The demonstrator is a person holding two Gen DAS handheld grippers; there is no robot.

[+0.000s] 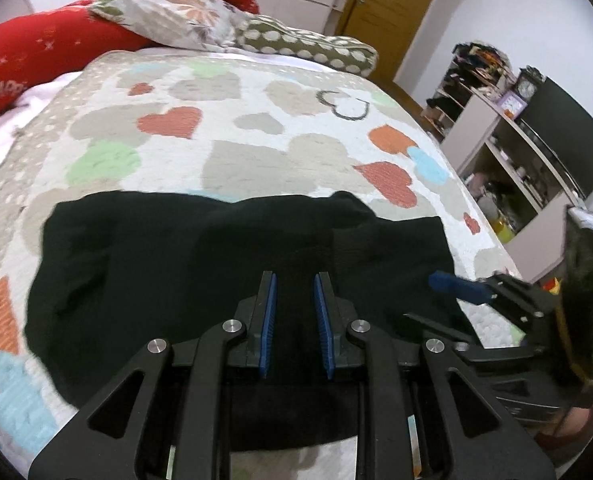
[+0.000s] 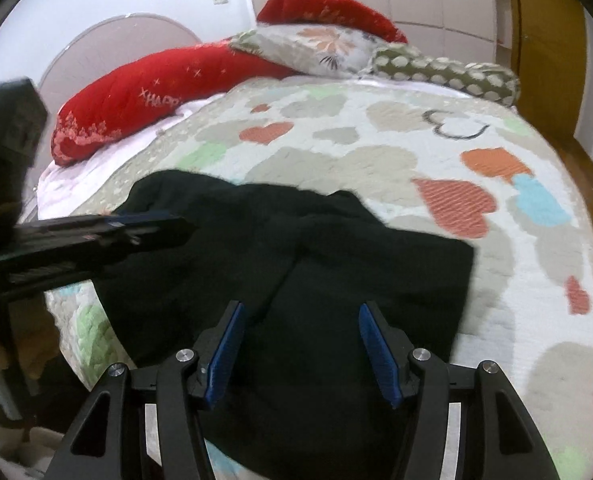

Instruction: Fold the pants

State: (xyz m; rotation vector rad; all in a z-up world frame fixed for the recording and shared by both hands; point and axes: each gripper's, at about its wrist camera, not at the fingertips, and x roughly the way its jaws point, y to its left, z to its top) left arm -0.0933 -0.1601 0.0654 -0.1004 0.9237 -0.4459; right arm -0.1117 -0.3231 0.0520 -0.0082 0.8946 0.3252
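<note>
Black pants (image 1: 200, 264) lie bunched in a wide heap on the heart-patterned bedspread (image 1: 232, 128), near its front edge. My left gripper (image 1: 295, 280) hovers over the middle of the heap, its blue-padded jaws a little apart with nothing between them. My right gripper (image 2: 300, 308) is open wide above the right part of the pants (image 2: 336, 264) and holds nothing. The right gripper also shows in the left wrist view (image 1: 452, 286) at the heap's right edge. The left gripper shows in the right wrist view (image 2: 148, 220) over the heap's left side.
Red pillows (image 2: 144, 92), a floral pillow (image 2: 316, 48) and a dotted bolster (image 2: 448, 68) lie at the head of the bed. Shelving with clutter (image 1: 508, 152) and a dark screen (image 1: 568, 136) stand right of the bed. A wooden door (image 1: 388, 12) is at the back.
</note>
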